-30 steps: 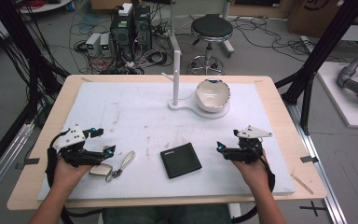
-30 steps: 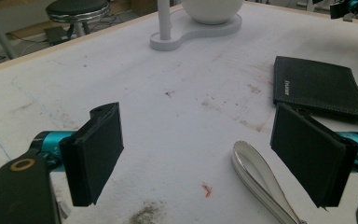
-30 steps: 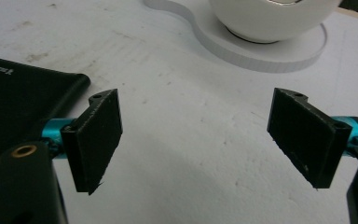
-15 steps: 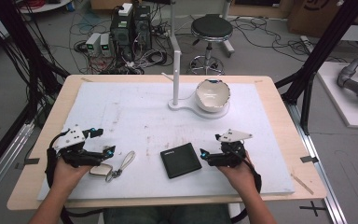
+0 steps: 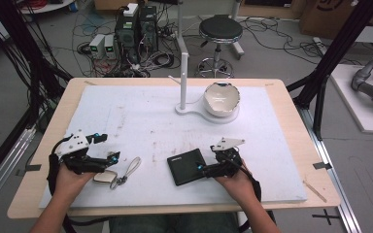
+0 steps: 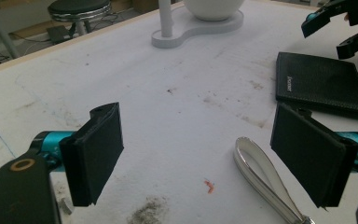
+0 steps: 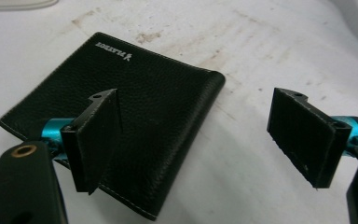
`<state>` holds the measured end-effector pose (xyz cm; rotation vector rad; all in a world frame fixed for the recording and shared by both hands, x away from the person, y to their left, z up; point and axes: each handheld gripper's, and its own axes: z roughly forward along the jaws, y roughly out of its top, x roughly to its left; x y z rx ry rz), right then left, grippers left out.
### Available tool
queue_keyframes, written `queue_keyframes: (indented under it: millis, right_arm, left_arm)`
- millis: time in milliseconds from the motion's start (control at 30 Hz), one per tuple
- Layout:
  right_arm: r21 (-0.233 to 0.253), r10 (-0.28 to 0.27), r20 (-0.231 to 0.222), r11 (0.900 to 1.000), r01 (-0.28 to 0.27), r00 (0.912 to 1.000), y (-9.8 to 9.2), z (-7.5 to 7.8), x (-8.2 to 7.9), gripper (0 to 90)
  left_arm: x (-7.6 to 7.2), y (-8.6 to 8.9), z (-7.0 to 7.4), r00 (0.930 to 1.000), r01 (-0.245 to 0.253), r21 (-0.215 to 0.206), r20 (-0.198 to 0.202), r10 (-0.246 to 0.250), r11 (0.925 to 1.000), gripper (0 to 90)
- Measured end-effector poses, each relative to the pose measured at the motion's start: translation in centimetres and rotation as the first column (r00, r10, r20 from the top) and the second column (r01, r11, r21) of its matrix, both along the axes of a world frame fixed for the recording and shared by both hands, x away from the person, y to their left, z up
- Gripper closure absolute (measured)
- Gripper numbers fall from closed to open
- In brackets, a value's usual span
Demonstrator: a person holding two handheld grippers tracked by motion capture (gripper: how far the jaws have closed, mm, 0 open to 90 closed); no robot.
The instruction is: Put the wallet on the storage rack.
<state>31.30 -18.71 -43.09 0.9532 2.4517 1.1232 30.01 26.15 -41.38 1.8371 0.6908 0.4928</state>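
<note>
Hovering over the black wallet (image 7: 121, 112), right gripper (image 7: 205, 140) has its jaws wide apart, gripping nothing; one jaw sits above the leather, the other over bare counter (image 5: 141, 116) past the folded edge. Wallet lies flat near the front edge, centre-right. Left gripper (image 6: 209, 154) also wide open and empty, beside the silver loop strap (image 6: 261, 179).

Wooden bench (image 5: 291, 104) topped by a stained white mat (image 5: 141, 121). On the mat: black wallet (image 5: 186, 166) front centre, strap (image 5: 126, 172) front left, white stand (image 5: 194, 108) with bowl (image 5: 221, 98) at back.
</note>
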Motion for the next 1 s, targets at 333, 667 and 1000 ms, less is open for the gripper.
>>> queue_keyframes:
  millis: [333, 667, 1000]
  right_arm:
    - [0.010, 0.003, -0.109, 1.000, -0.002, 0.9940, 0.9, -1.2, 0.3, 25.9]
    - [0.077, 0.031, -0.167, 0.997, -0.018, 0.9855, 0.5, -1.6, 0.4, 41.1]
    - [0.096, 0.023, -0.201, 0.995, -0.004, 0.9793, 0.1, -1.4, 0.5, 59.3]
  left_arm:
    - [-0.1, 0.2, 0.1, 1.0000, 0.001, -0.007, 0.003, -0.001, 1.0000, 16.9]
    - [0.0, 0.0, 0.0, 1.0000, 0.005, 0.007, -0.002, -0.005, 1.0000, 16.9]
    - [0.0, -0.1, -0.1, 0.9999, 0.009, 0.013, -0.005, -0.009, 0.9999, 16.9]
